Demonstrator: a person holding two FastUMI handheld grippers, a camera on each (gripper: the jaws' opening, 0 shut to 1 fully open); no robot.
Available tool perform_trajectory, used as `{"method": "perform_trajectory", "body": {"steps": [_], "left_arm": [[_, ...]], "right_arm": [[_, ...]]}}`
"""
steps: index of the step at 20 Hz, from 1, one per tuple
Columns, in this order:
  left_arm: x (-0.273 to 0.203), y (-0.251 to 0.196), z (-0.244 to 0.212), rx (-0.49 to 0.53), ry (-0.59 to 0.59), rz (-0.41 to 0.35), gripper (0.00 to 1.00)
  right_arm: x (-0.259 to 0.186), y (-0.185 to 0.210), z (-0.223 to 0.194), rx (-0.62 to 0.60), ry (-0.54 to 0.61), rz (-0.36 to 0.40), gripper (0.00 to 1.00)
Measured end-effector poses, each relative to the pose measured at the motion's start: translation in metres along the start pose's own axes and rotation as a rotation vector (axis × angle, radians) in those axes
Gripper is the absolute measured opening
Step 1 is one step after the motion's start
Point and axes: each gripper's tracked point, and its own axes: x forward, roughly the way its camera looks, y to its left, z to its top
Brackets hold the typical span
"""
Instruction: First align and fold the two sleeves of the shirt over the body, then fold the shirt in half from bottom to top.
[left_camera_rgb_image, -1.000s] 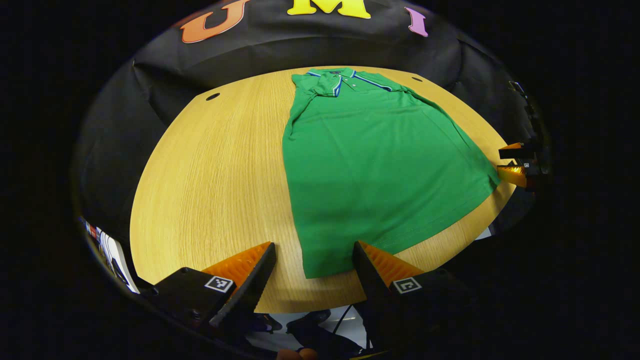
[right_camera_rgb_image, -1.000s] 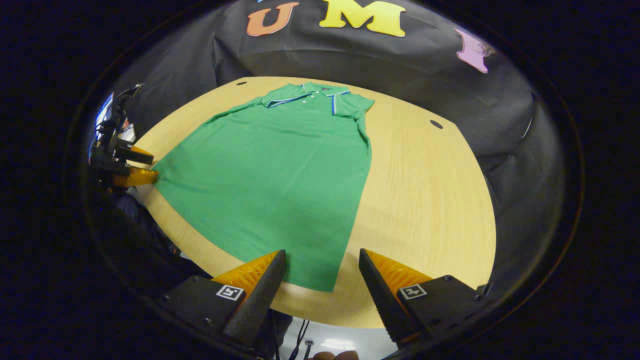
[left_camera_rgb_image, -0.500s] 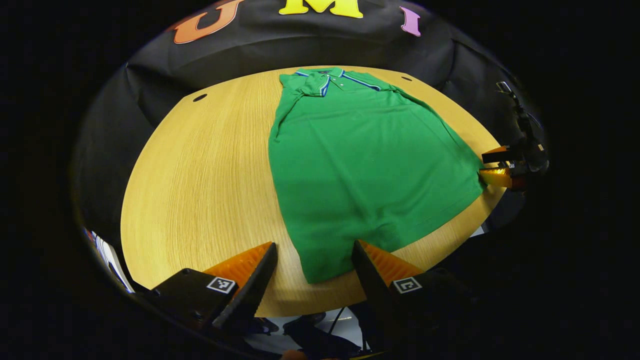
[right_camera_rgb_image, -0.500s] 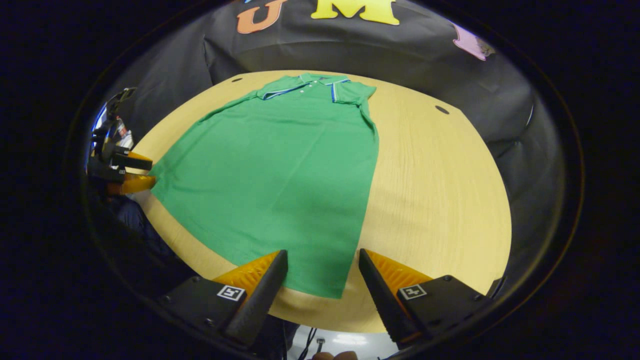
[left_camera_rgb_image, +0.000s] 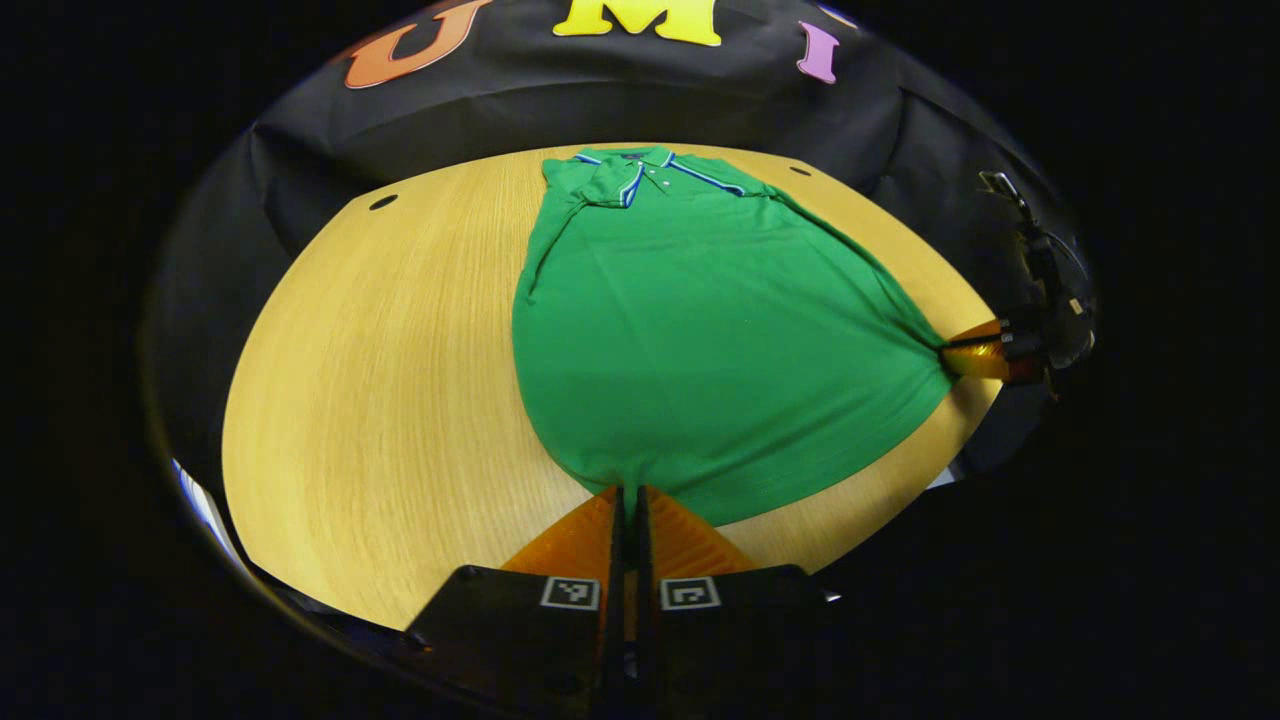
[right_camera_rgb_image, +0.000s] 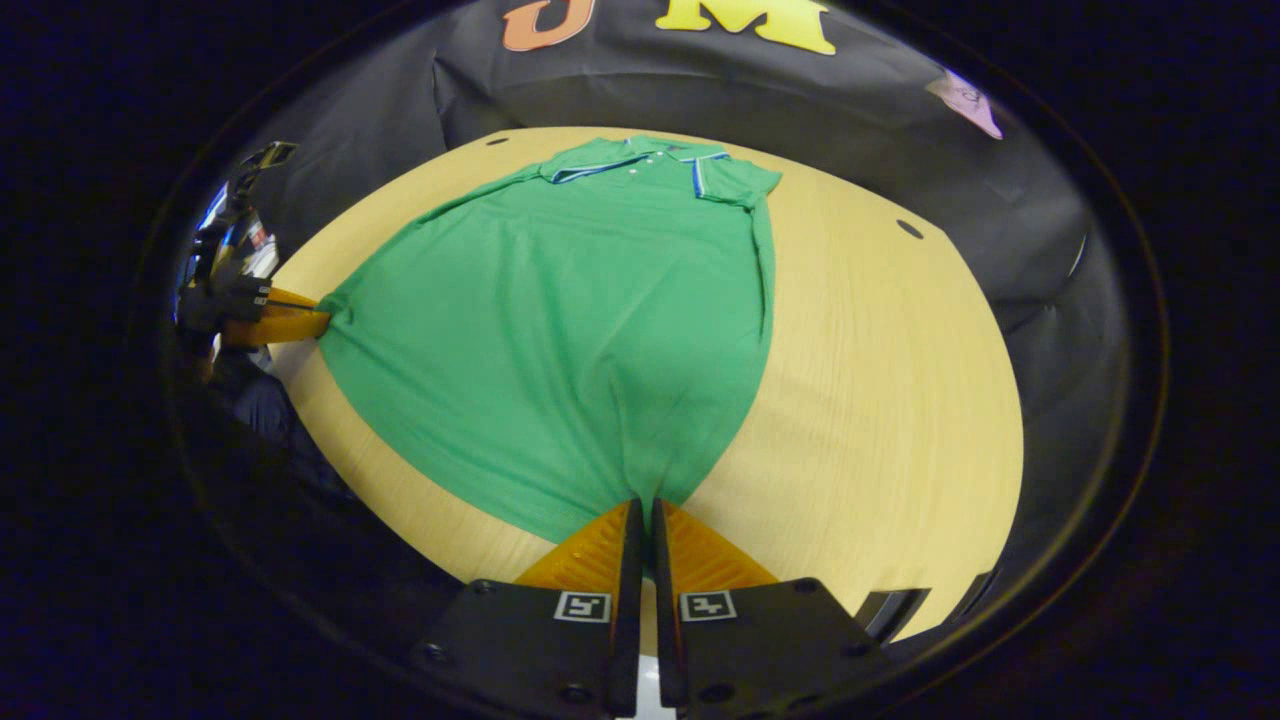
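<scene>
Both hem corners of the shirt (left_camera_rgb_image: 700, 330) are pinched by the left gripper (left_camera_rgb_image: 629, 497) and right gripper (right_camera_rgb_image: 644, 510); they should be lifted together, level, toward the table's (left_camera_rgb_image: 380, 380) far edge.

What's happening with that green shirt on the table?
A person is folding a green polo shirt using a hand-held gripper in each hand. The shirt lies flat on a round wooden table, collar at the far side, sleeves already folded in. The left hand-held gripper is shut on one bottom corner of the hem and the right hand-held gripper on the other. The cloth puckers at both pinches. Folding the bottom up toward the collar looks like the likely next move.
</scene>
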Motion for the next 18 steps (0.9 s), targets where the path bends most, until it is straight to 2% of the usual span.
{"method": "perform_trajectory", "body": {"steps": [2,3,4,5,8,11,18], "left_arm": [[0.001,-0.002,0.001,-0.077,0.004,-0.039,0.03],[0.000,-0.002,0.001,-0.105,0.012,-0.054,0.03],[-0.002,-0.003,0.001,-0.124,0.017,-0.067,0.03],[-0.003,-0.004,0.001,-0.133,0.022,-0.076,0.04],[-0.010,-0.006,0.009,-0.116,0.016,-0.098,0.04],[-0.020,-0.009,0.030,-0.095,-0.017,-0.120,0.04],[-0.033,0.001,0.083,-0.012,-0.110,-0.099,0.04]], "right_arm": [[-0.002,0.004,0.003,0.056,0.009,0.037,0.11],[0.006,-0.001,0.002,0.070,0.008,0.016,0.10],[0.000,0.000,0.004,0.096,0.011,0.029,0.03],[-0.002,0.001,0.005,0.112,0.013,0.031,0.02],[-0.009,-0.002,0.014,0.114,-0.005,0.037,0.00],[-0.020,0.000,0.033,0.135,-0.037,0.067,0.02],[-0.039,-0.008,0.073,0.152,-0.109,0.082,0.02]]}}
